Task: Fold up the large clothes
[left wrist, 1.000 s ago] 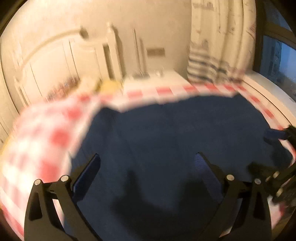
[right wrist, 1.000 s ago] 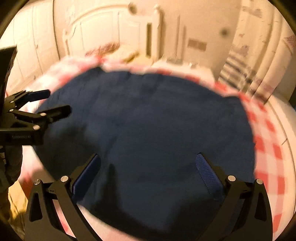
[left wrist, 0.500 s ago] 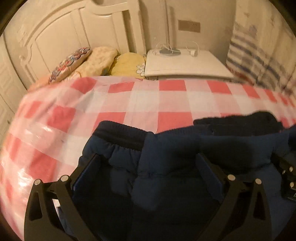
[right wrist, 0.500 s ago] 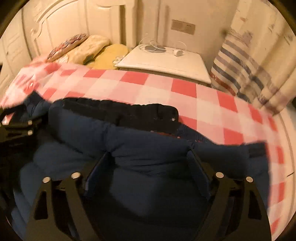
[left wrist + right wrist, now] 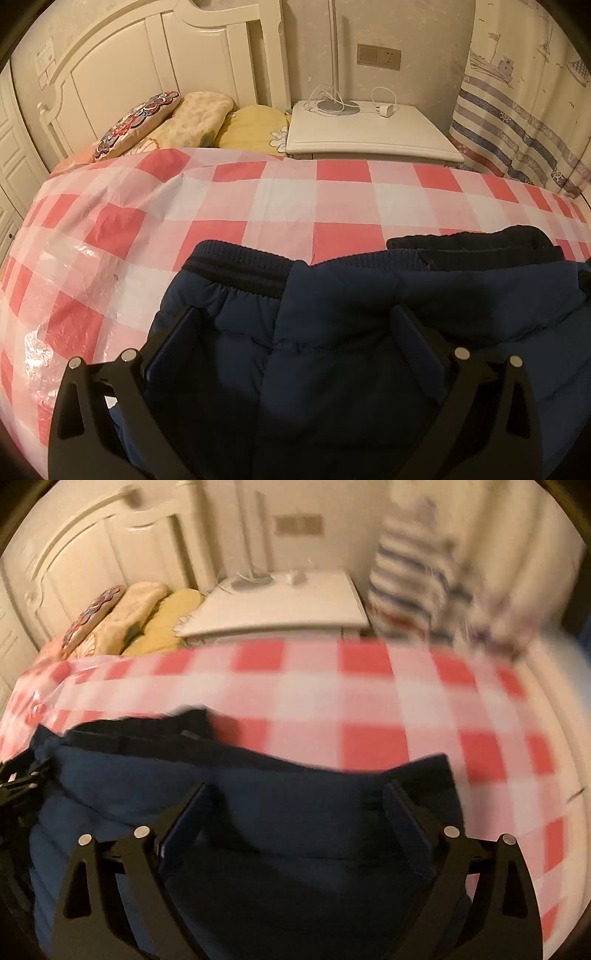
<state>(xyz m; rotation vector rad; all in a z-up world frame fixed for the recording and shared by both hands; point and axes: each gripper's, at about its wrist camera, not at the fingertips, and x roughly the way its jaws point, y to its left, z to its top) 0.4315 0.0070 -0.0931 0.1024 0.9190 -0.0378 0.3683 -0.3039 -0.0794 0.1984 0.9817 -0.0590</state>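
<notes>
Jacket lies bunched on the checked sheet, directly under and ahead of both our tools. Our left gripper stands wide apart over the ribbed hem, nothing pinched. Our right gripper is likewise spread; its jaws have just been opening, cloth below but not clamped. Judging from this, the jacket's long axis runs side to side across both tools, so each hand sits nearest 1 end for the next fold.
</notes>
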